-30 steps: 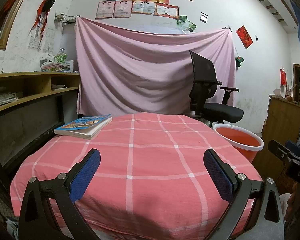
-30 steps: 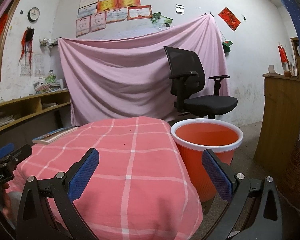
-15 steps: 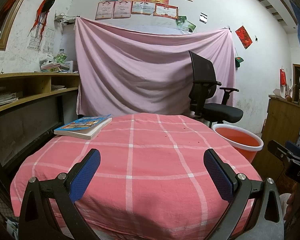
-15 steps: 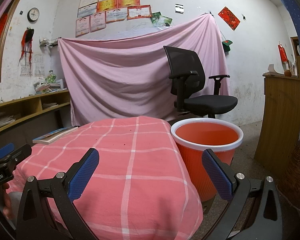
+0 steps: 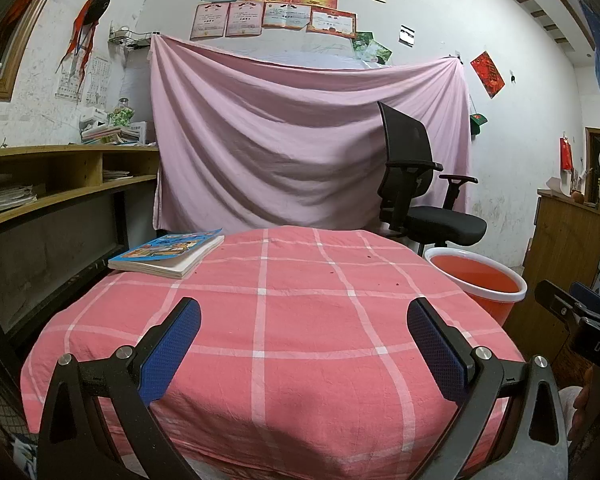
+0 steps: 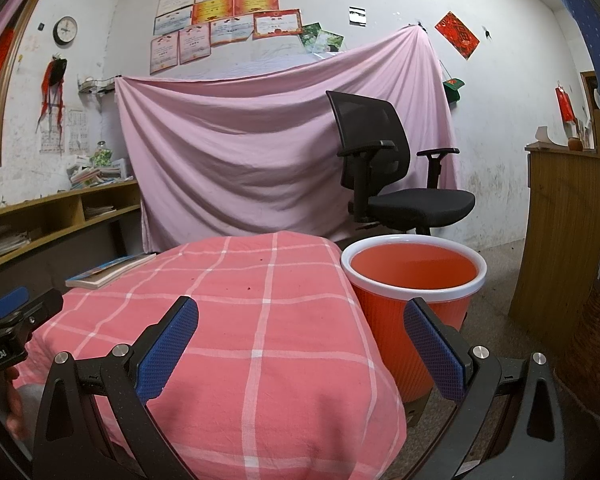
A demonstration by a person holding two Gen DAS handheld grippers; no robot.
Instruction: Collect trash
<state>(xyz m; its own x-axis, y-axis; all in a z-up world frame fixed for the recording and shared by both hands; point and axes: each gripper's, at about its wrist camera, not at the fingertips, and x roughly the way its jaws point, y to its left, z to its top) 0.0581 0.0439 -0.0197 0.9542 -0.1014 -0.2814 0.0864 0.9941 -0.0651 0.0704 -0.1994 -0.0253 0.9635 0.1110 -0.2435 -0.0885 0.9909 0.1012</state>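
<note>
While level, both tongs (image 5: 304,344) (image 6: 300,342) gape, table-facing.

Table up front, bin on its right

A book (image 5: 168,253) lies on the table (image 5: 300,320) at its far left corner. The trash bin (image 6: 414,292) stands on the floor just beside the table's right edge. Behind the bin sits an office chair (image 6: 392,184), a hanging sheet (image 5: 300,140) behind that; shelves (image 5: 60,184) run along the left.

One book (image 5: 168,254), one orange bin (image 6: 414,300), one office chair (image 6: 396,176), one clock (image 6: 65,30), one pink sheet (image 5: 300,152), two hand-held grippers.
</note>
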